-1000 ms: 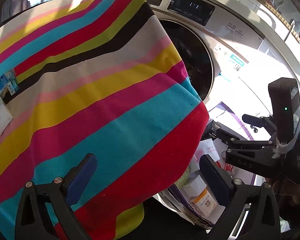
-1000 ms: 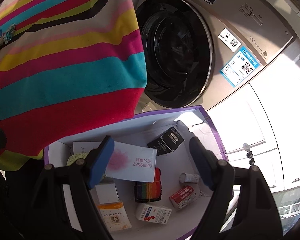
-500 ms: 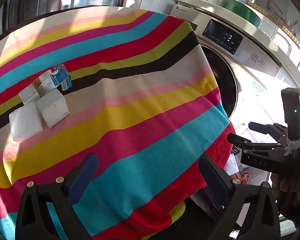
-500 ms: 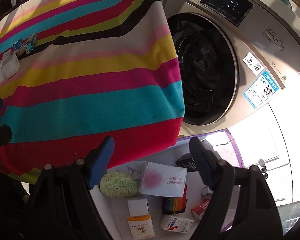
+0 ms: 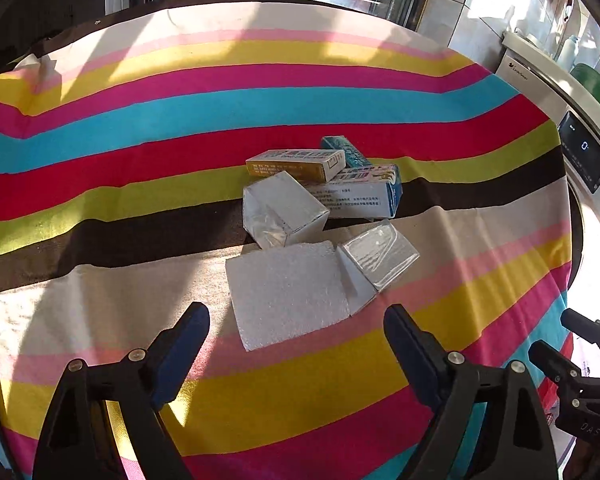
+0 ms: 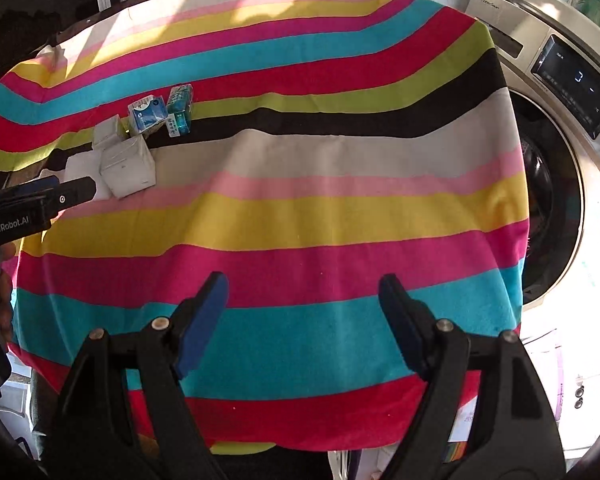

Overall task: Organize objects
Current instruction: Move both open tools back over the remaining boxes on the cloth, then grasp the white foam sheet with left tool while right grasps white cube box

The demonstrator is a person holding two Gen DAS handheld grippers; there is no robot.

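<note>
Left wrist view: left gripper (image 5: 296, 334) hovers w/ jaws wide, nothing between them, lined up on the white foam block (image 5: 286, 292) lying flat on the striped surface (image 5: 140, 128). The block sits just ahead of the fingertips, roughly centred in the gap. Its long axis runs approx. left-to-right across the frame, slightly skewed, near corner pointing toward the gripper. Touching its right edge is a small silver box (image 5: 380, 258); behind it a bigger silver box (image 5: 282, 210) tilted on a corner, then a blue-white carton (image 5: 360, 196), a yellow-white carton (image 5: 296, 164) resting across it, and a teal pack (image 5: 342, 150) at the back. Judged step: pick the foam block. Best done by coming down straight, fingers straddling the short sides, and closing gently, since foam prob. crushes easily; the right finger needs care not to nudge the small silver box.

Right wrist view: right gripper (image 6: 302, 312) also wide and empty, over the bare near stripes, well apart from the cluster (image 6: 136, 148), which lies far left. Left gripper's finger (image 6: 40, 196) pokes in just beside the pile. Washing machine (image 6: 560, 160) stands to the right; display digits too blurry to trust.
</note>
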